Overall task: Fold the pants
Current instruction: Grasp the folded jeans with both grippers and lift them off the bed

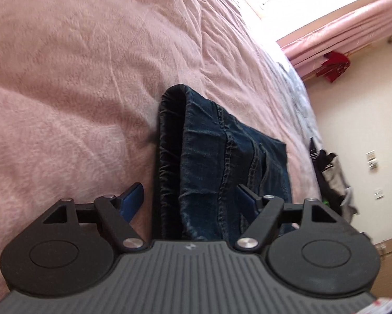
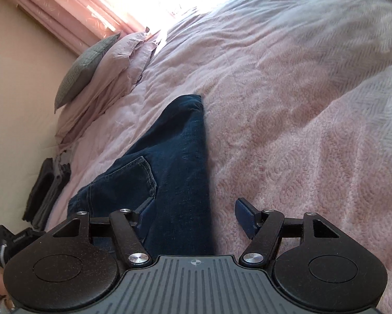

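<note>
**Both grippers wide apart over dark jeans on a pink bed**

Pink quilted bedspread (image 1: 78,91) fills most of both wrist views, wrinkled and softly textured, with a bright window and pink curtains (image 1: 353,26) toward 1 o'clock in the left wrist view and toward 11 o'clock in the right wrist view. Two pillows (image 2: 104,62), one grey and one pale pink, lean at the bed's edge near 10 o'clock in the right wrist view.

Dark blue denim pants (image 1: 222,151) lie on the bedspread, already doubled over. In the left wrist view the gathered waistband stands open at 12 o'clock from the gripper, and the cloth runs down toward 6 o'clock between the fingers. The left gripper (image 1: 193,201) has its jaws spread wide; its blue pads (image 1: 133,198) sit on either side of the pants' edge without pressing on the cloth.

In the right wrist view the pants (image 2: 180,157) stretch from 12 o'clock down to 7 o'clock, a back pocket showing at 9 o'clock. The right gripper (image 2: 196,217) is likewise spread wide and grips nothing; the pants' straight edge passes between its fingers.
</note>
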A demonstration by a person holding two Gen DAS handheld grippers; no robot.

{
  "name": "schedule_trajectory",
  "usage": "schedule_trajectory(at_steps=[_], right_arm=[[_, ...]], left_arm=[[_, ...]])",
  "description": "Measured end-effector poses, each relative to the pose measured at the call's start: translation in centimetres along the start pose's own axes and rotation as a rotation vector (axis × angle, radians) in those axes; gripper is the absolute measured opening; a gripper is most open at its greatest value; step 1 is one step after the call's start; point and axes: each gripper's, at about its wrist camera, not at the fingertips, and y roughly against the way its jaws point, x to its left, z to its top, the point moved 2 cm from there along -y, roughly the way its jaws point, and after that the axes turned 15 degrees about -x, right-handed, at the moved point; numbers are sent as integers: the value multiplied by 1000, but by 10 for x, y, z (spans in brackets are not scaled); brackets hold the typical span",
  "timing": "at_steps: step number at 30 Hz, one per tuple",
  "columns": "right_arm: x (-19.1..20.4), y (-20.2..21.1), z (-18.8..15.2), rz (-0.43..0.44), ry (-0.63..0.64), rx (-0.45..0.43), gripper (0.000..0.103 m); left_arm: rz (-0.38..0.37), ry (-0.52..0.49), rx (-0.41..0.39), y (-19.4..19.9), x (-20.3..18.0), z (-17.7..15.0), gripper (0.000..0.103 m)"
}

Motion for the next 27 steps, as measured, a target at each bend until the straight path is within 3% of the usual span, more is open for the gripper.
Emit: schedule_trajectory(at_steps=[4,8,9,11,15,20,23,27], right_arm=[[-15,-15,7,78,-92,9,64],[-21,-34,10,196,-119,68,62],[-22,-39,9,225,-101,91,60],[-26,-50,8,272,-84,139,41],[-37,-69,13,339,-151,217,32],[-25,-68,21,272,-121,258,24],[1,-60,34,184,-58,280,18],[48,-50,63,153,30,350,15]], left_arm=[[-43,43,26,-18,5,2,70],[-55,5,15,-21,2,-1,68],[-56,-10,8,-21,1,-3,64],[-52,-39,-8,-19,0,-6,60],[-14,-95,-32,-21,-9,-12,58],[83,-113,-50,-16,-27,-14,44],[149,-128,-40,-12,-45,-8,34],[195,-83,-35,6,-71,3,29]])
